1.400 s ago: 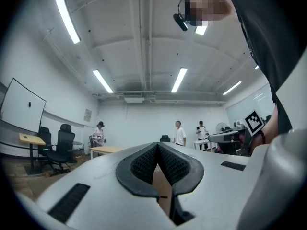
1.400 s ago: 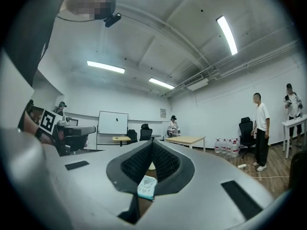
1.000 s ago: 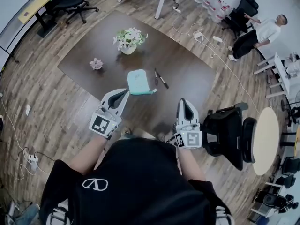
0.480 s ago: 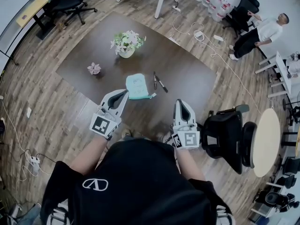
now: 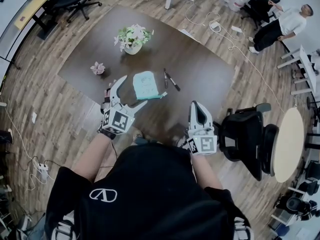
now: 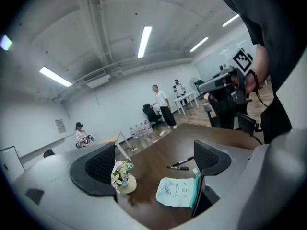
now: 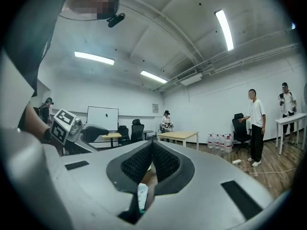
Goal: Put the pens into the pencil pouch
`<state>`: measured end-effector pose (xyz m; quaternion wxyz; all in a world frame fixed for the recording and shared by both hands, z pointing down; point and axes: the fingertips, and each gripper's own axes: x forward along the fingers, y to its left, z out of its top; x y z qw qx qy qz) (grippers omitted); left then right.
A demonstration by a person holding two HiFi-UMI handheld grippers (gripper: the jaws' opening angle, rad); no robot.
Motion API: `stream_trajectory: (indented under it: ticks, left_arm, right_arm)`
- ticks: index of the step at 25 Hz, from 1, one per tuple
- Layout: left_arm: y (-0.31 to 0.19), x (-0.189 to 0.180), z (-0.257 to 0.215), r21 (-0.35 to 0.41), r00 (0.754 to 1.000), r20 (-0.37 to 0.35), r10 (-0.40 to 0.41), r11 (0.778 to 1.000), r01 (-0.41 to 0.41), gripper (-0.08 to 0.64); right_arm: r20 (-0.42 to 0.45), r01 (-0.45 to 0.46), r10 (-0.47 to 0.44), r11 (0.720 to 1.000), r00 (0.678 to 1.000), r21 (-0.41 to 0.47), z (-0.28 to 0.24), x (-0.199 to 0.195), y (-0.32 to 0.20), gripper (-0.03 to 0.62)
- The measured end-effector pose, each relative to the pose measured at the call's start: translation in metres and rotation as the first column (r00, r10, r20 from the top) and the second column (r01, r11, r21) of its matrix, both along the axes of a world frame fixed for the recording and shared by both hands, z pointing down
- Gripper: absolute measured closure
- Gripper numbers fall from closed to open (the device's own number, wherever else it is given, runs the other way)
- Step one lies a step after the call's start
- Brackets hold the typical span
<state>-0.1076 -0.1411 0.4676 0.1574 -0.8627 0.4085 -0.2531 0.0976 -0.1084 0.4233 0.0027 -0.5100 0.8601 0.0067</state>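
A light teal pencil pouch (image 5: 145, 85) lies flat on the dark brown table (image 5: 200, 79). Two black pens (image 5: 170, 80) rest just right of it. The left gripper view shows the pouch (image 6: 177, 192) and the pens (image 6: 180, 164) ahead. My left gripper (image 5: 132, 91) hovers over the table's near edge, left of the pouch. Its jaws are opening wide and nothing is gripped between them (image 6: 153, 171). My right gripper (image 5: 196, 105) is shut and empty, short of the table's near edge. A sliver of the pouch (image 7: 142, 195) shows below its closed jaws (image 7: 152, 157).
A white vase of flowers (image 5: 132, 38) and a small pink flower (image 5: 98, 68) stand on the table's left part. A black office chair (image 5: 245, 136) is close at my right, with a round table (image 5: 287, 144) beyond it. A person (image 5: 285, 21) stands at the far right.
My left gripper went from shut to wide open, rolled over, and moved forward over the table edge near the pouch. My right gripper edged forward slightly, still shut.
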Motion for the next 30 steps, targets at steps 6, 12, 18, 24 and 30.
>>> stream_trajectory:
  ticks: [6, 12, 18, 24, 30]
  left_arm:
    - [-0.025, 0.014, 0.095, -0.213, 0.966, 0.221, 0.134, 0.973, -0.087, 0.080]
    - [-0.031, 0.028, 0.216, -0.417, 0.892, 0.350, 0.286, 0.900, -0.125, 0.081]
    - [-0.035, 0.036, 0.290, -0.518, 0.832, 0.410, 0.374, 0.846, -0.125, 0.084]
    - [-0.045, 0.032, 0.335, -0.571, 0.777, 0.468, 0.421, 0.815, -0.097, 0.127]
    - [-0.038, 0.033, 0.355, -0.612, 0.729, 0.493, 0.475, 0.785, -0.098, 0.297]
  right_arm:
    - [-0.013, -0.027, 0.027, 0.998, 1.000, -0.049, 0.018, 0.019, 0.004, 0.594]
    - [-0.032, -0.068, 0.065, 0.991, 0.997, -0.115, 0.045, 0.040, 0.011, 0.594]
    - [-0.053, -0.102, 0.094, 0.983, 0.994, -0.155, 0.060, 0.056, 0.016, 0.594]
    - [-0.071, -0.129, 0.118, 0.975, 0.990, -0.182, 0.071, 0.065, 0.024, 0.594]
    - [-0.084, -0.160, 0.145, 0.964, 0.986, -0.215, 0.082, 0.077, 0.032, 0.594]
